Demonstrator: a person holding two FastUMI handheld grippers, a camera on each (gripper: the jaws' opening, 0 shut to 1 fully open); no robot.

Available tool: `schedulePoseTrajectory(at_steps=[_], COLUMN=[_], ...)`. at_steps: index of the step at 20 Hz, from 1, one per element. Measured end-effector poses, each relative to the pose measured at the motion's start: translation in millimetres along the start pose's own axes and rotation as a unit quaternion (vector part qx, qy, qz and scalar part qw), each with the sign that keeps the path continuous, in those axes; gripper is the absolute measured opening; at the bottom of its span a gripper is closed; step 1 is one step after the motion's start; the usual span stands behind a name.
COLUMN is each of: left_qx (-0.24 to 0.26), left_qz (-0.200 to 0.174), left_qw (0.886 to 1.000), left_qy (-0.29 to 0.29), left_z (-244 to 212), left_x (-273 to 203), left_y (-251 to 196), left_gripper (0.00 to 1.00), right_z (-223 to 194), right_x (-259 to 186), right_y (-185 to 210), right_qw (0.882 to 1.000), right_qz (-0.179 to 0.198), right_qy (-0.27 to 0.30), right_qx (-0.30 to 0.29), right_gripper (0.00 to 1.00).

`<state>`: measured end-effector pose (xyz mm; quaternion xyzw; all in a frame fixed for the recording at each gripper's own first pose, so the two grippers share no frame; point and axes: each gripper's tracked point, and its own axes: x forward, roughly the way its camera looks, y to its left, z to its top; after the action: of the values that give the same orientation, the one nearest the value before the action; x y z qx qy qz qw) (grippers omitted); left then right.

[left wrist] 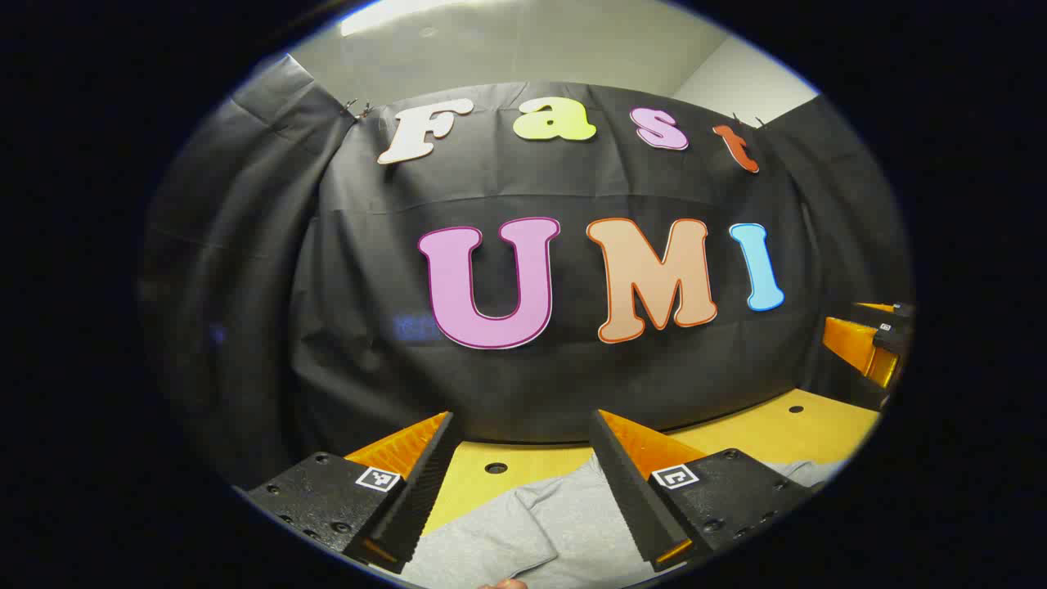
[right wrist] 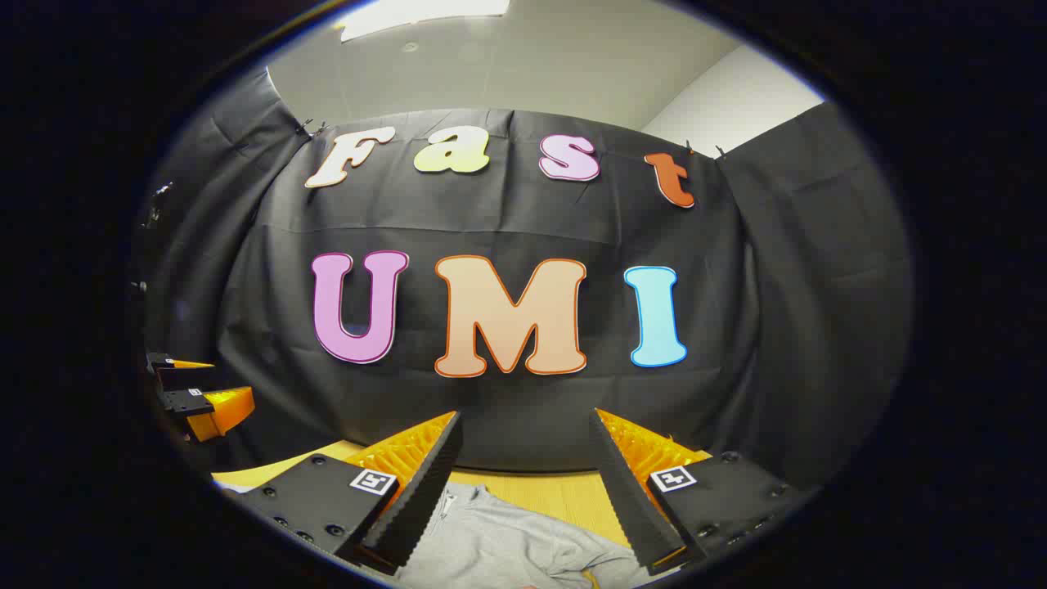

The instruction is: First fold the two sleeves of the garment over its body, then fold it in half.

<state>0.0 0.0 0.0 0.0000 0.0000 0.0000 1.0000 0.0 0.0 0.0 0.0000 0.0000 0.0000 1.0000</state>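
Left gripper (left wrist: 523, 466): jaws spread wide, nothing between them, held above the yellow wooden tabletop (left wrist: 810, 421) with round holes in it. Below and ahead of its fingers lies the grey knit garment (left wrist: 523, 523), soft and creased, one fold running diagonally under the gap between the fingers; the cloth is cut off at the lower edge of the left gripper view, so its full outline cannot be made out. The fingers (left wrist: 421, 483) are wedge-shaped with ridged, saw-toothed inner faces, each bearing a small square marker on its block. Far to its right, the other tool appears partly cropped at the rim. Right gripper (right wrist: 523, 470): likewise wide open and holding nothing, raised clear of the table. Beneath its fingers the same grey garment spreads in rumpled folds — a short zip or placket line shows near the left finger, too small to identify firmly. Its lower part is cut off, and sleeves cannot be told from body in either view. Off to its left, near the rim, the left gripper is seen small and partly hidden. Behind everything hangs the black cloth wall (right wrist: 785, 286), wrinkled and matte.
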Motion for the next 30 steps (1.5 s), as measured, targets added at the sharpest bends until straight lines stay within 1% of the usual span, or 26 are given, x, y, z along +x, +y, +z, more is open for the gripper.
schedulePoseTrajectory(at_steps=[9,10,11,15,20,30], left_qx=[0.006,0.006,0.005,0.0,-0.002,-0.012], left_qz=[-0.011,-0.012,-0.011,-0.007,-0.002,0.003], left_qw=[1.0,1.0,1.0,1.0,1.0,1.0], left_qy=[-0.007,-0.008,-0.008,-0.006,-0.003,-0.005], left_z=[5,6,5,4,3,2], left_x=[8,8,8,9,10,3], left_y=[-9,-9,-9,-6,-1,2], left_gripper=[0.95,0.97,0.95,0.95,0.95,0.95], right_z=[1,3,3,1,0,-1], right_x=[9,10,11,14,14,8], right_y=[5,6,6,11,11,15], right_qw=[1.0,1.0,1.0,1.0,1.0,1.0], right_qz=[0.01,0.011,0.012,0.017,0.017,0.024], right_qy=[0.0,-0.002,-0.004,-0.003,-0.001,0.001], right_qx=[-0.007,-0.007,-0.008,-0.009,-0.012,-0.016], right_gripper=[0.96,0.96,0.96,0.98,0.96,0.96])
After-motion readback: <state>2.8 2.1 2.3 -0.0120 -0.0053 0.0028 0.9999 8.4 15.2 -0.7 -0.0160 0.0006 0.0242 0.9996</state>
